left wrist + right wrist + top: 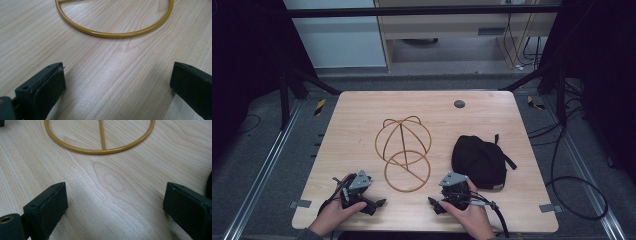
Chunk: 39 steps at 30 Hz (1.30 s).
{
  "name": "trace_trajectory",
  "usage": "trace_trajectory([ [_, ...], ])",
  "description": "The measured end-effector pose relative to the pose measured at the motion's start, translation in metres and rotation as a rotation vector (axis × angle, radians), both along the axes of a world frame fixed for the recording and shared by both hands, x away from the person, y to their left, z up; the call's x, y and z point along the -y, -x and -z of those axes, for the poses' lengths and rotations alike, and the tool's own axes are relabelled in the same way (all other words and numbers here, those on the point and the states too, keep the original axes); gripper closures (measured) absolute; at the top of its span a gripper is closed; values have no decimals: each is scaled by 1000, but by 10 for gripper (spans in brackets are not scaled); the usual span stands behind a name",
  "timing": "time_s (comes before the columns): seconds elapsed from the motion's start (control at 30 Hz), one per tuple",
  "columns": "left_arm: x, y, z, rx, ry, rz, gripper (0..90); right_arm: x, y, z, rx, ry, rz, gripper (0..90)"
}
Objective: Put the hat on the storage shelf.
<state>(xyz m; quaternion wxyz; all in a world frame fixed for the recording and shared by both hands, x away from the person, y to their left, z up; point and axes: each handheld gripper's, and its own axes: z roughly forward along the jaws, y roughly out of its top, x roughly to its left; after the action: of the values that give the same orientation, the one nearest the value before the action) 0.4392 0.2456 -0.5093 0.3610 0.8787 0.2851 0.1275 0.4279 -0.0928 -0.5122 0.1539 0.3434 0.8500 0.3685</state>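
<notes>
A gold wire hat stand (404,149) lies on its side in the middle of the wooden table (357,115), its round base ring toward me. A black cap (479,161) rests on the table to its right. My left gripper (378,203) sits low near the front edge, left of the ring, open with nothing between its fingers. My right gripper (434,204) sits right of the ring, just in front of the cap, also open and empty. The left gripper (117,75) and right gripper (115,195) each face the base ring (112,34) (100,151) over bare wood.
A small grey round plug (459,104) is set in the table near its far edge. Grey tape tabs (300,203) mark the front corners. Cables (577,195) lie on the floor to the right. A dark edge of the cap (209,185) shows beside my right finger.
</notes>
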Motion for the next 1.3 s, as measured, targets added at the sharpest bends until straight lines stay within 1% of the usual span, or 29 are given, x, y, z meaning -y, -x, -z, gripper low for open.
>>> trace_trajectory([
  [0.17,0,0,0,2,-2,0,0,0,0,0,-1,-1,2,53],
  [0.4,0,0,0,1,-1,1,0,-1,2,0,-5,3,24,55],
  [0.43,0,0,0,1,-1,1,0,-2,3,-4,-20,37,38,71],
  [0.5,0,0,0,1,0,0,0,-2,4,-6,-12,46,39,78],
  [0.53,0,0,0,1,0,0,0,-3,9,-11,11,63,38,75],
  [0.6,0,0,0,1,-1,0,0,-2,14,-19,32,68,41,74],
  [0.67,0,0,0,1,-1,-1,0,2,19,-26,49,51,63,77],
  [0.73,0,0,0,1,0,-1,0,4,20,-28,54,49,70,77],
  [0.77,0,0,0,0,0,-1,0,11,24,-33,68,60,93,78],
  [0.8,0,0,0,0,0,-1,0,11,24,-33,68,60,93,78],
  [0.83,0,0,0,1,0,-1,0,17,27,-36,74,71,107,78],
  [0.97,0,0,0,1,0,-1,0,26,31,-42,75,76,134,81],
  [1.1,0,0,0,1,-2,0,0,34,32,-51,82,104,165,87],
  [1.13,0,0,0,1,2,-3,0,38,31,-56,91,107,176,89],
  [1.2,0,0,0,-1,0,-2,0,44,28,-63,87,102,193,91],
  [1.3,0,0,0,0,0,-2,0,54,23,-74,100,136,215,97],
])
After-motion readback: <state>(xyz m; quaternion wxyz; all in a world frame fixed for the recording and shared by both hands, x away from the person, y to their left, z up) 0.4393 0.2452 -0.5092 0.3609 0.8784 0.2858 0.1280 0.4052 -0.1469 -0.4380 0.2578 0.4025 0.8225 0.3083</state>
